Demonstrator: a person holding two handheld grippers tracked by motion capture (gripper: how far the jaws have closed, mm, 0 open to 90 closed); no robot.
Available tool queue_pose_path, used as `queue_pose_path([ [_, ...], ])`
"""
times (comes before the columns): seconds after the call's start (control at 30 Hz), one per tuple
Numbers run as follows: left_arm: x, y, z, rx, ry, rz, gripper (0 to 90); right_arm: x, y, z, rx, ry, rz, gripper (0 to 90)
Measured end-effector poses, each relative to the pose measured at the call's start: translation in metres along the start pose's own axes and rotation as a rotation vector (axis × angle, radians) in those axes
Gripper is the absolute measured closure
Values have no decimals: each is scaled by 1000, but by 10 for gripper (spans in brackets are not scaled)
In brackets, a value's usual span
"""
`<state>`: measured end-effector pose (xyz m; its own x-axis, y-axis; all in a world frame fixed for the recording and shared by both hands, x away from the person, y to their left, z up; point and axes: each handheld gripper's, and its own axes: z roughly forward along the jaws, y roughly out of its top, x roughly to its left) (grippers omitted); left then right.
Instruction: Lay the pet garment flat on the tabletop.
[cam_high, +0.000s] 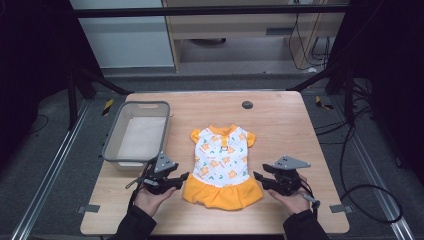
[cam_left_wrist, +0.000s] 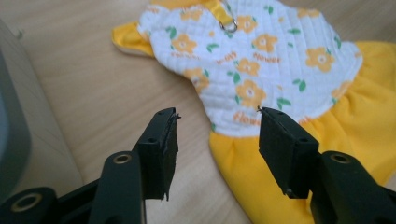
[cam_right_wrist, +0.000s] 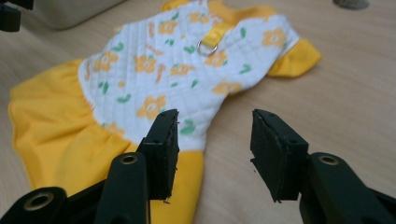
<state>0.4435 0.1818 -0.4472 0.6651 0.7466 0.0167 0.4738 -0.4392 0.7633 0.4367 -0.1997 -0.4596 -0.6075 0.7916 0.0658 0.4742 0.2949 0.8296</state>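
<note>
We hold the left black two-jaw gripper (cam_high: 181, 177) low over the table, jaws spread apart and gripping nothing, just beside the left hem of the small quilted white dress with orange flowers and a yellow skirt (cam_high: 223, 167). In the left gripper view the dress (cam_left_wrist: 261, 79) lies just beyond the parted jaws, its waist seam between them. Our right black two-jaw gripper (cam_high: 259, 177) mirrors it at the skirt's right edge, jaws likewise apart and empty; in the right gripper view the dress (cam_right_wrist: 154, 79) spreads flat ahead, a small metal ring (cam_right_wrist: 207, 47) on its yellow chest strap. The garment lies flat, collar away from us, at the middle of the light wooden table (cam_high: 280, 125). To its left stands a grey rectangular plastic basin (cam_high: 111, 146). A dark round disc (cam_high: 247, 104) sits near the far edge. Beyond are grey floor, black frame bars (cam_high: 210, 11) and trailing cables (cam_high: 350, 165)
</note>
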Motion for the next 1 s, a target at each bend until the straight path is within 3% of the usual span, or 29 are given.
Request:
queue_pose_path([
  [0.2,-6,-21,4,42,-36,-14,538,8,-19,-1,49,27,-11,552],
  [0.43,-13,-31,12,92,-66,-17,592,15,-31,7,109,45,-22,581],
  [0.7,-18,-37,21,170,-85,-21,789,17,-35,12,169,67,-12,759],
  [0.73,-18,-37,21,170,-87,-19,828,17,-35,11,175,77,-9,823],
  [0.8,-18,-37,20,172,-96,-28,862,18,-35,10,185,84,-3,859],
  [0.93,-19,-38,18,174,-107,-30,879,19,-33,8,188,98,0,869],
  [1.0,-24,-40,15,177,-141,-39,880,18,-33,2,182,84,-7,870],
])
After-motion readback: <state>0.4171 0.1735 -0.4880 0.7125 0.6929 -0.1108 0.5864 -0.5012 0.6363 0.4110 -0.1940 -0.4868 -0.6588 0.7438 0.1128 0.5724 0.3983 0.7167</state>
